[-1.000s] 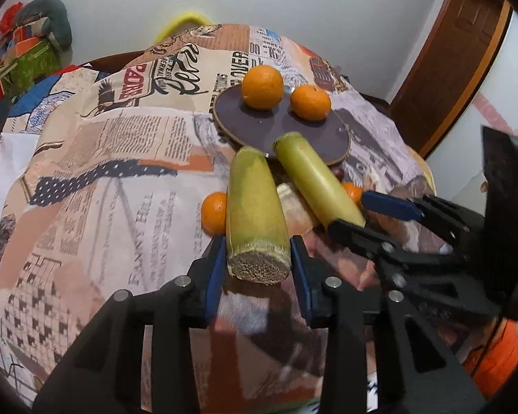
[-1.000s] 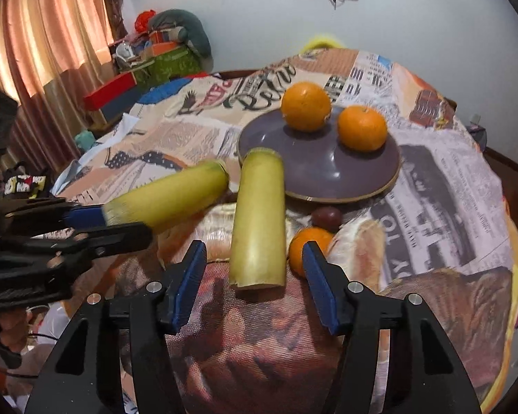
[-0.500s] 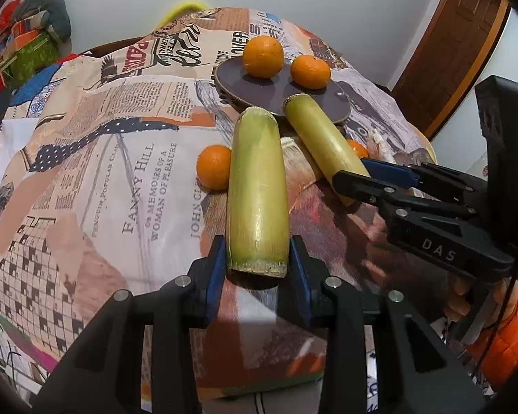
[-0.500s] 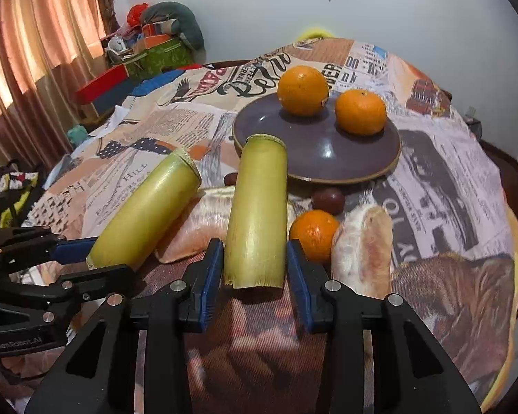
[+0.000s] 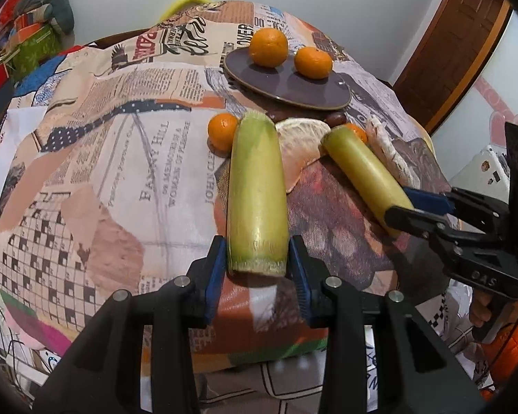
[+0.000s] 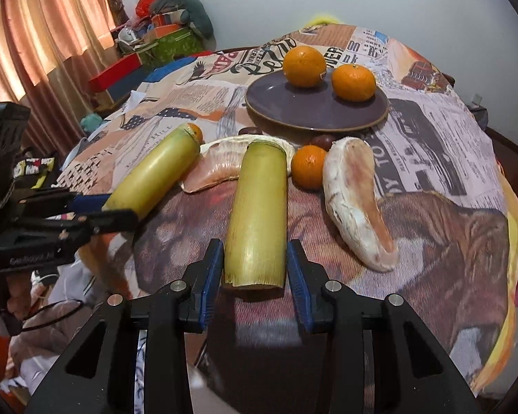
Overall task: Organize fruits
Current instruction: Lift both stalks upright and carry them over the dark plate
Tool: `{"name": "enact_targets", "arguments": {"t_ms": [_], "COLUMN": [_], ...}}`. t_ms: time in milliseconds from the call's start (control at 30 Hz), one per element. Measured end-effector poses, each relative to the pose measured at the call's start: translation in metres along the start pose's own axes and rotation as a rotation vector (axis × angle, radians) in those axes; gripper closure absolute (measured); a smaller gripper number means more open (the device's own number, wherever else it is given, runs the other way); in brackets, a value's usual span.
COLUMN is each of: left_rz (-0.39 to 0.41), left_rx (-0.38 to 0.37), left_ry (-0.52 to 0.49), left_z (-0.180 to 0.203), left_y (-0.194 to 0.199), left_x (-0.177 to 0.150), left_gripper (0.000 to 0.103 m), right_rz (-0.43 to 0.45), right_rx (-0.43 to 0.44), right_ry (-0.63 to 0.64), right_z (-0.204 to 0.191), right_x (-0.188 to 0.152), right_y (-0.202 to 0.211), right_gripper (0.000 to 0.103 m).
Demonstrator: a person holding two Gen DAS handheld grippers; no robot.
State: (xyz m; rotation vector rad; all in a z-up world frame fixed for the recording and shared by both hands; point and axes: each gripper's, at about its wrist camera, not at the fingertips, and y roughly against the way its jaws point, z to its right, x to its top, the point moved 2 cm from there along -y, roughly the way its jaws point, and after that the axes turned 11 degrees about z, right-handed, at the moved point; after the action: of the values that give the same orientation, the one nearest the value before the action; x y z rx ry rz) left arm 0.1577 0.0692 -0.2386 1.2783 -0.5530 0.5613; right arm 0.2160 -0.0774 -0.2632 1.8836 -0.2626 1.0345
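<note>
Sugarcane pieces gripped, one per gripper

Sugarcane piece [image 5: 257,189], thick yellow-green cylinder, fibrous cut end, sits clamped between blue ribbed pads of left gripper [image 5: 257,270]; jaws narrow, pressing both sides near the cut end. Second sugarcane piece [image 6: 257,217], smoother, paler, same cylinder shape, held the same way by right gripper [image 6: 255,265]. Both stalks extend straight ahead of their grippers over the counter [image 6: 449,158], which wears a newspaper-print cloth, soft and wrinkled.

Ahead of right gripper: glossy dark purple plate [image 6: 314,110], round, with two oranges, larger orange [image 6: 304,66] and smaller orange [image 6: 354,82], dimpled skin, close together, apart or touching unclear. Just right of the right stalk's tip: loose small orange [image 6: 309,170]. Further right: peeled pomelo wedge [image 6: 357,203], pink pulp, white pithy edge, curved. Second pomelo wedge [image 6: 221,165] lies between the two stalks. Another small orange [image 5: 222,131] beside left stalk's far end. Dark brown rounded item [image 6: 323,141] near plate rim, too small to identify.
</note>
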Motion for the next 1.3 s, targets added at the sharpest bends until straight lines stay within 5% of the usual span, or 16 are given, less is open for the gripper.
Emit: {"name": "enact_targets", "arguments": {"t_ms": [833,1300], "left_rz": [-0.011,0.117], "left_rx": [0.010,0.028], "left_ry": [-0.009,-0.040], "left_z": [0.000,0.014], "left_y": [-0.050,0.005], "left_x": [0.041,0.054], "left_gripper": [0.066,0.066], "right_rz": [0.006,0.141], "right_rx": [0.040,0.006], "right_ry": [-0.054,-0.062], "right_z": [0.007,0.013], "right_x": [0.025,0.045], "right_y": [-0.041,0.007], "right_gripper": [0.067,0.070]}}
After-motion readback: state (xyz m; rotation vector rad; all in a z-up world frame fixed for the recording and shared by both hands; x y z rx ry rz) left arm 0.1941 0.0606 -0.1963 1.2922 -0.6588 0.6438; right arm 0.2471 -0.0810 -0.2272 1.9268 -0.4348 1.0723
